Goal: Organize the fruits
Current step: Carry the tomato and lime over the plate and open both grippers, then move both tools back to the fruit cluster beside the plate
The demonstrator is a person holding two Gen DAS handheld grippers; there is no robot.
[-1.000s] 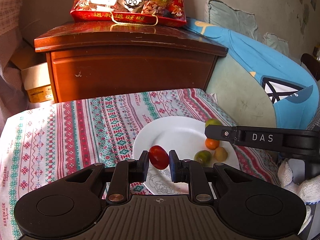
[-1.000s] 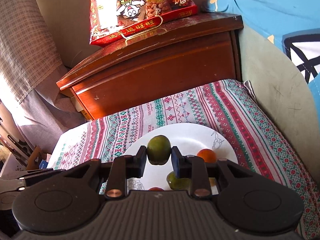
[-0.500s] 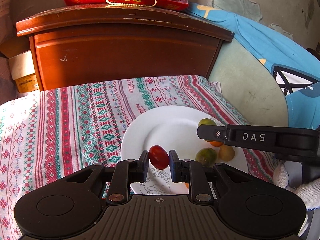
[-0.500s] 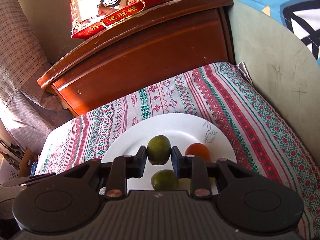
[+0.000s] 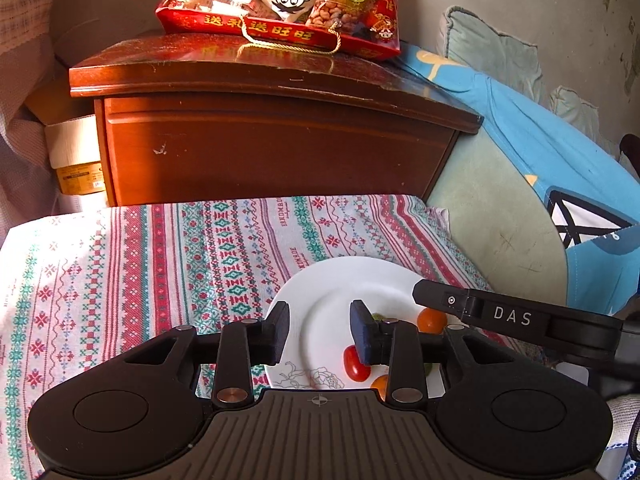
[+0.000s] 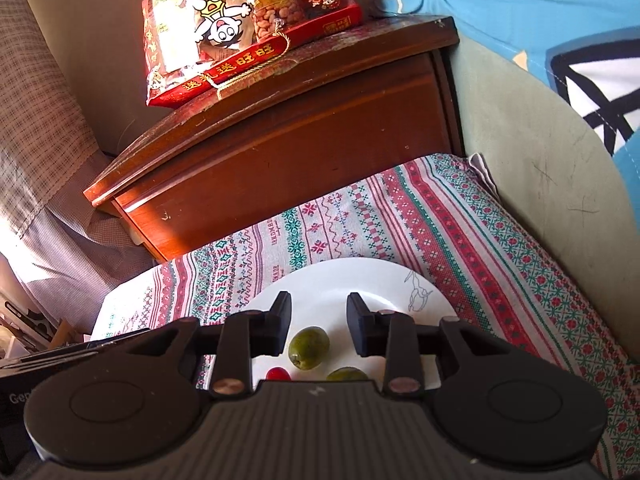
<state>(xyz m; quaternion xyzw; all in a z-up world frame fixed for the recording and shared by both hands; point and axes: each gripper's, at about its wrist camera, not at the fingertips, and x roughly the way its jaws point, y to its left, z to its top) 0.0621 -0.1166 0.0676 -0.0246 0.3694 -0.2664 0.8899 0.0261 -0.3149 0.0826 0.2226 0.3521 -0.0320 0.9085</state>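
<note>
A white plate [image 5: 340, 280] sits on the patterned cloth and holds several small fruits. My left gripper [image 5: 320, 332] hangs over its near side, jaws opening with nothing between them. The red tomato [image 5: 355, 364] lies on the plate just below its right finger, with an orange fruit [image 5: 432, 319] further right. My right gripper [image 6: 318, 324] is also opening above the plate [image 6: 360, 276]. A green fruit [image 6: 309, 348] lies on the plate under the gap, free of the pads. A second green fruit [image 6: 347, 374] and the tomato [image 6: 278, 373] peek out nearer.
A dark wooden cabinet [image 5: 272, 148] stands right behind the cloth [image 5: 120, 280], with a red snack bag [image 5: 288, 4] on top. A blue and grey cushion [image 5: 540, 184] crowds the right side. One black finger [image 5: 512, 316] of the right gripper crosses the plate's right edge.
Both grippers have let go: the red tomato left the left jaws and the green fruit left the right jaws, and both now lie on the plate. The left hand has drawn back a little.
</note>
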